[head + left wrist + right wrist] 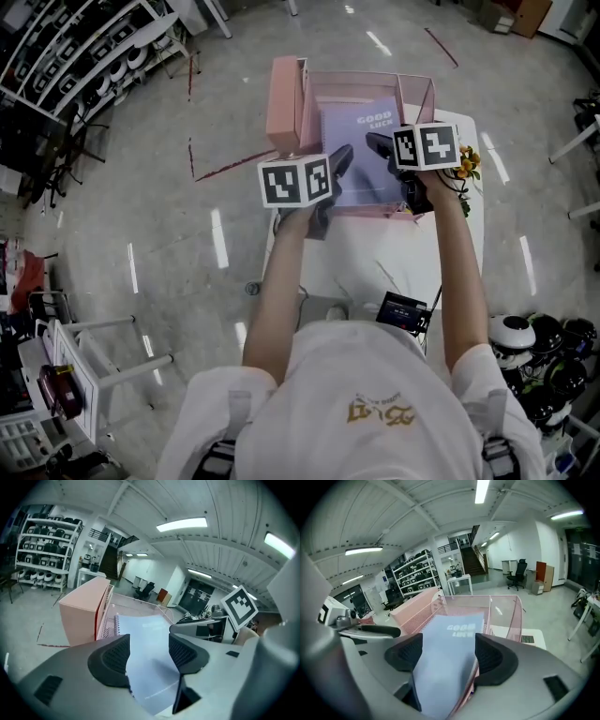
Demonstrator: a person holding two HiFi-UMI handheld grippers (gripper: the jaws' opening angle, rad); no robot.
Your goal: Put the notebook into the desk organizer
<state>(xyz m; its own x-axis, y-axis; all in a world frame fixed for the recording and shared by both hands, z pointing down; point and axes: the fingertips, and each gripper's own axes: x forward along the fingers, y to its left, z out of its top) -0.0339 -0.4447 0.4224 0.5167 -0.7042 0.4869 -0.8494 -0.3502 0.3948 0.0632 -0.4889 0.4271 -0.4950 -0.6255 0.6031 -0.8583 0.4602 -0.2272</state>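
The notebook, lilac with "GOOD LUCK" on its cover, lies slanted in the organizer's open mesh bay, with its spiral edge toward the solid pink box on the left and its near end up by the front wall. The left gripper has its jaws spread, and the cover shows between the pads without either one pressing on it. The right gripper is also spread wide, the notebook's near end loose between its pads. The organizer stands at the far edge of a white table, with small yellow flowers just to its right.
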